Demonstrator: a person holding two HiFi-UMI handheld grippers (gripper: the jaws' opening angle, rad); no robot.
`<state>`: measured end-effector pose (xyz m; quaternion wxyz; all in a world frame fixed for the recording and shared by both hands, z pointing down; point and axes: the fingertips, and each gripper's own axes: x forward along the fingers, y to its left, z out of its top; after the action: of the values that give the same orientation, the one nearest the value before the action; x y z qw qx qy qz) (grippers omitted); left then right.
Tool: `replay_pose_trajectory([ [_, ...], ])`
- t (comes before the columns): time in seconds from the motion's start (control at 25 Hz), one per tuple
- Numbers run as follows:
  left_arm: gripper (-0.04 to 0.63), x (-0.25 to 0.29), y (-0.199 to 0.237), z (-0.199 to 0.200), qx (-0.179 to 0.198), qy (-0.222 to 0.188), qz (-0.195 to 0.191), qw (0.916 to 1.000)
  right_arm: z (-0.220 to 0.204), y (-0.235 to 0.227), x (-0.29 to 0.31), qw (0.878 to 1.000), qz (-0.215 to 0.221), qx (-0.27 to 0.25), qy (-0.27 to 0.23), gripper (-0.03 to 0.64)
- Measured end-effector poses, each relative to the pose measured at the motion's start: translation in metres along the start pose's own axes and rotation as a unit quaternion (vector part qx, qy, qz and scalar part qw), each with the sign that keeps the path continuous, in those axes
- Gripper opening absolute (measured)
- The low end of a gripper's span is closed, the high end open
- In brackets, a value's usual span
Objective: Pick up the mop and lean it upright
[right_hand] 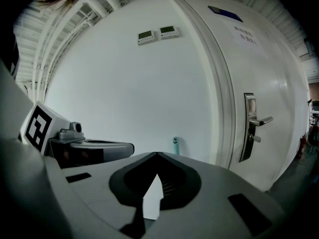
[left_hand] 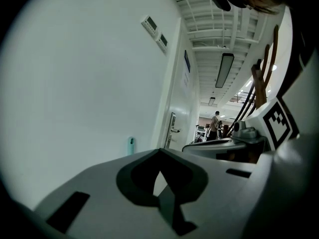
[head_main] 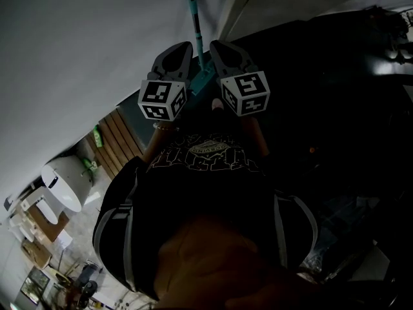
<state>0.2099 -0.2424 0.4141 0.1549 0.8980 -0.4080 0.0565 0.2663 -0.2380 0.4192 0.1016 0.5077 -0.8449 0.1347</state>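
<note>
The mop (head_main: 197,34) stands near upright against the white wall (head_main: 90,37), just beside the door frame (head_main: 233,8). It looks light and stiff, with a thin, smooth pole that could slide sideways along the wall, so the pole well above the head seems the best place to take hold. In the head view the left gripper (head_main: 183,49) and right gripper (head_main: 217,48) sit either side of its teal lower joint (head_main: 202,81), each with jaws together on nothing. The wall blocks any push forward, and the freer room appears to lie toward the door (right_hand: 264,83).
</note>
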Motion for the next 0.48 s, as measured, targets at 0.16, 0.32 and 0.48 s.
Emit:
replay_pose_trajectory([
  [0.16,0.038,-0.001,-0.01,-0.002,0.002,0.003,-0.01,0.9999,-0.003,0.001,-0.01,1.0,-0.004,0.001,0.004,0.02],
  [0.32,0.038,0.001,-0.015,-0.002,0.001,0.003,-0.017,0.9998,-0.007,0.001,-0.013,1.0,-0.007,0.0,0.012,0.02],
  [0.48,0.038,0.001,-0.018,-0.002,0.0,0.001,-0.021,0.9998,-0.006,-0.001,-0.017,1.0,-0.01,0.002,0.007,0.019],
])
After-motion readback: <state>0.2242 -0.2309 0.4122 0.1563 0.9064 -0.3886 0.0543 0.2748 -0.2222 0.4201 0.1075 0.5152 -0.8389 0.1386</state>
